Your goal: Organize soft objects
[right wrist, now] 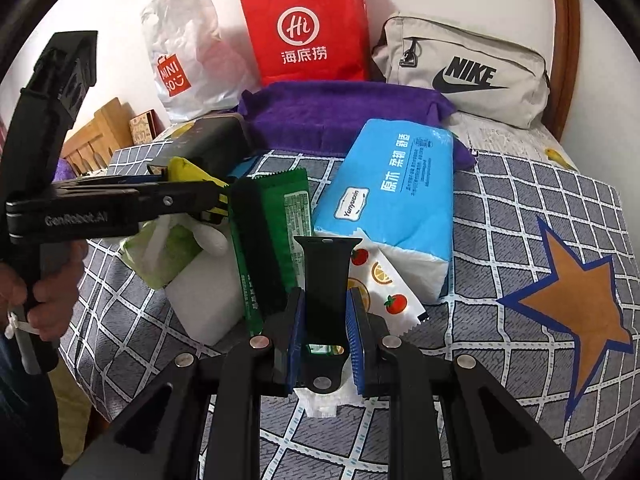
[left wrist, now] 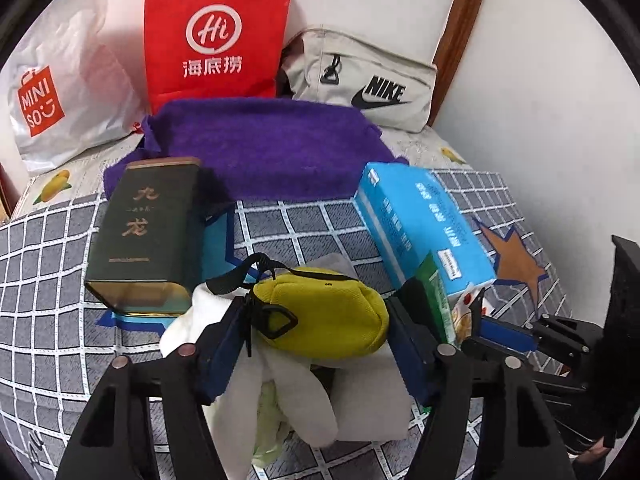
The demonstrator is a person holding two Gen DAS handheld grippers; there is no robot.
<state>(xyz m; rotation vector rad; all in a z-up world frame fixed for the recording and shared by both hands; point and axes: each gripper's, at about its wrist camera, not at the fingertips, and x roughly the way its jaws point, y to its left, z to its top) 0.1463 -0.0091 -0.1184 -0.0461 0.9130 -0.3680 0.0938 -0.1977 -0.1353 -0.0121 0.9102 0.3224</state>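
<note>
The black strap [right wrist: 325, 276] is pinched in the right gripper [right wrist: 325, 334]. The left gripper [left wrist: 316, 320] squeezes a yellow pouch [left wrist: 326, 312] above the checked bedspread [right wrist: 520, 240], near a white wall [left wrist: 540, 80].

The red paper bag [right wrist: 306, 28] reads "Hi" above "海底捞", the white plastic bag [right wrist: 188, 56] carries a red "MINISO" tag, the beige pouch [right wrist: 464, 70] shows "NIKE" with a swoosh, the blue tissue pack [right wrist: 392, 196] reads "Yuryuan" and "原木 柔韧", the dark green tin [left wrist: 146, 232] bears "九龙", and the left tongs [right wrist: 216, 196] carry "GenRobot.AI" along the body.
</note>
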